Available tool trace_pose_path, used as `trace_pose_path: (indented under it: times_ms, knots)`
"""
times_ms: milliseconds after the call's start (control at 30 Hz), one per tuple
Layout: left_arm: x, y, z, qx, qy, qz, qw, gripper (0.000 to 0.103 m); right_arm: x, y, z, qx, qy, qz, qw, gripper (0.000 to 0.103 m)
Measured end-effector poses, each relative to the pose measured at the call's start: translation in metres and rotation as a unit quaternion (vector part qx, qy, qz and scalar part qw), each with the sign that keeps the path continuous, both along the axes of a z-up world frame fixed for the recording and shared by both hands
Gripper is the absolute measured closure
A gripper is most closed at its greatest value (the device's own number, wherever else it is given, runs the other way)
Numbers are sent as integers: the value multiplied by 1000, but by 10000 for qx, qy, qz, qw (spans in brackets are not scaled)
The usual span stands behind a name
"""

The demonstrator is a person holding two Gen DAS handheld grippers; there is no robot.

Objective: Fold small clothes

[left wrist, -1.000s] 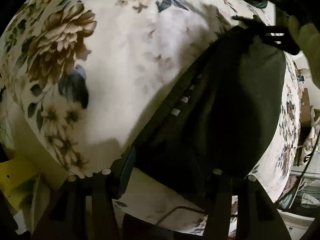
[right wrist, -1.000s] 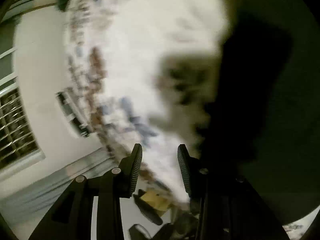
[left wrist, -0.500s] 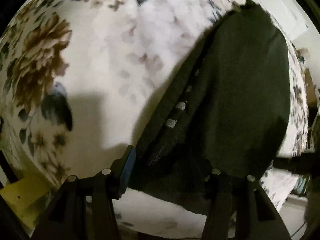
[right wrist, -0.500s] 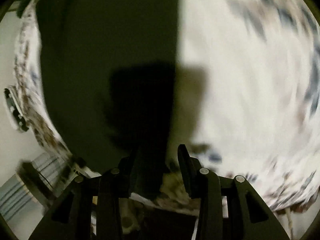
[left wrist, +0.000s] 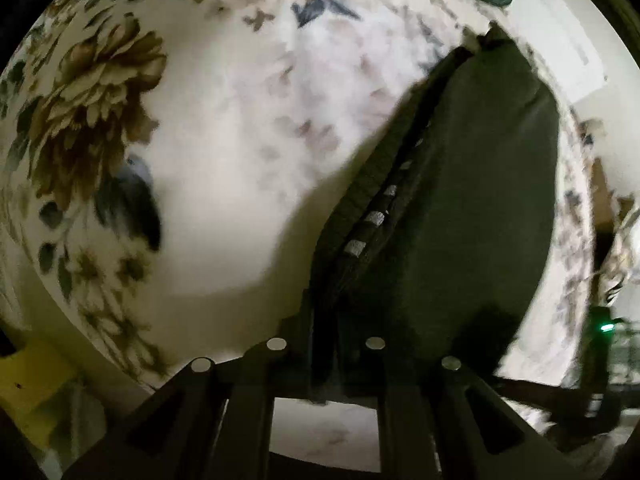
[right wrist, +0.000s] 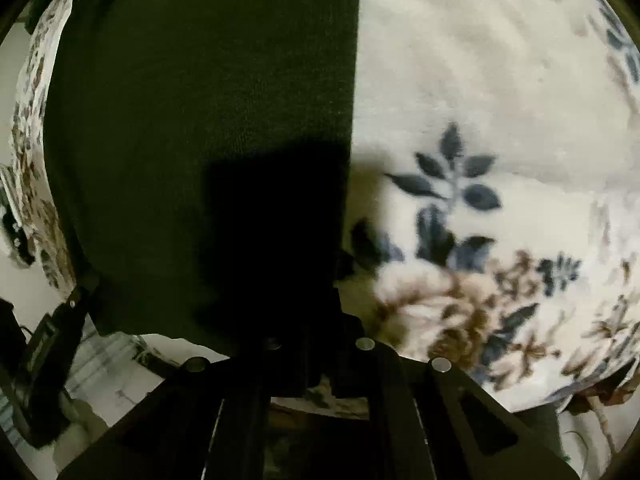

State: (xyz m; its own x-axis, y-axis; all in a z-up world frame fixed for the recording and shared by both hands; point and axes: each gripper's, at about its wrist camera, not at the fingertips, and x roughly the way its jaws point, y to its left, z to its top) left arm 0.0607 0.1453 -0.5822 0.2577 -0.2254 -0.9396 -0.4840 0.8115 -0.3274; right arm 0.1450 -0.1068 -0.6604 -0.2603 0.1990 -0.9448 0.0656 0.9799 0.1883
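**Now both claws have a corner, and the fold is yet to be made**

Right now I have the garment (left wrist: 472, 200) lying flat on the floral sheet (left wrist: 224, 160), spread out with no crease across it that I can see, so I judge the fold itself has not begun. What is done is the pick-up. My left gripper (left wrist: 324, 354) is pressed together on the near end of the ribbed band, with dark cloth bunched between its fingers. My right gripper (right wrist: 320, 354) is likewise closed at the near corner by the straight edge; its own shadow falls there, but the cloth runs right down into the fingers, so I take it as pinched. Left to do, as I see it: lift, carry the near edge over, lay it down and smooth it.

The garment is dark green, a fine knit. One side carries a thick ribbed band with small pale marks along it. The opposite edge, in the right view, runs clean and straight (right wrist: 354, 80) against the sheet.
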Motion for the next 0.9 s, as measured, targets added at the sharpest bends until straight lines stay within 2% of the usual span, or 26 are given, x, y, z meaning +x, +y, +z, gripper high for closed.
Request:
trace_pose_path:
  times_ms: [67,133,200,300,333,367,400,467,533,567,733,833,900]
  knots:
    - [-2,7,-10,-34,109,-80,9999,97,1,2,-3,-53,36,197,9998,97]
    - [-1,10,-13,-65,124,-201,9997,97,4,25,-12,-71,141,308,9994,96]
    - [2,8,-10,-15,178,-290,9994,95,9,25,-18,26,313,183,9993,96]
    - [3,11,0,48,379,-311,9988,92,20,11,-15,387,570,-233,9974,80]
    - [7,11,9,181,403,-327,9985,93,25,6,-9,450,516,-340,9971,69]
    - [12,10,20,271,362,-330,9984,89,32,1,0,540,386,-448,9968,62]
    - [21,10,29,268,277,-331,9987,85,42,-5,8,617,258,-500,9965,60]
    - [40,8,46,200,21,-340,9992,63,58,-13,25,700,32,-588,9958,52]
    - [77,6,68,42,-458,-364,9983,50,86,-21,44,839,-252,-732,9935,48]
    - [93,4,75,-20,-670,-378,9970,46,100,-26,51,900,-394,-794,9920,48]
    - [238,-13,97,-149,-1531,-841,9845,46,191,-48,80,967,-1163,-1106,9823,46]
    - [316,-28,98,-138,-1641,-1075,9805,46,258,-73,83,945,-1557,-1335,9742,46]
    - [364,-34,89,-198,-1556,-1251,9797,46,295,-90,83,1030,-1696,-1514,9683,46]
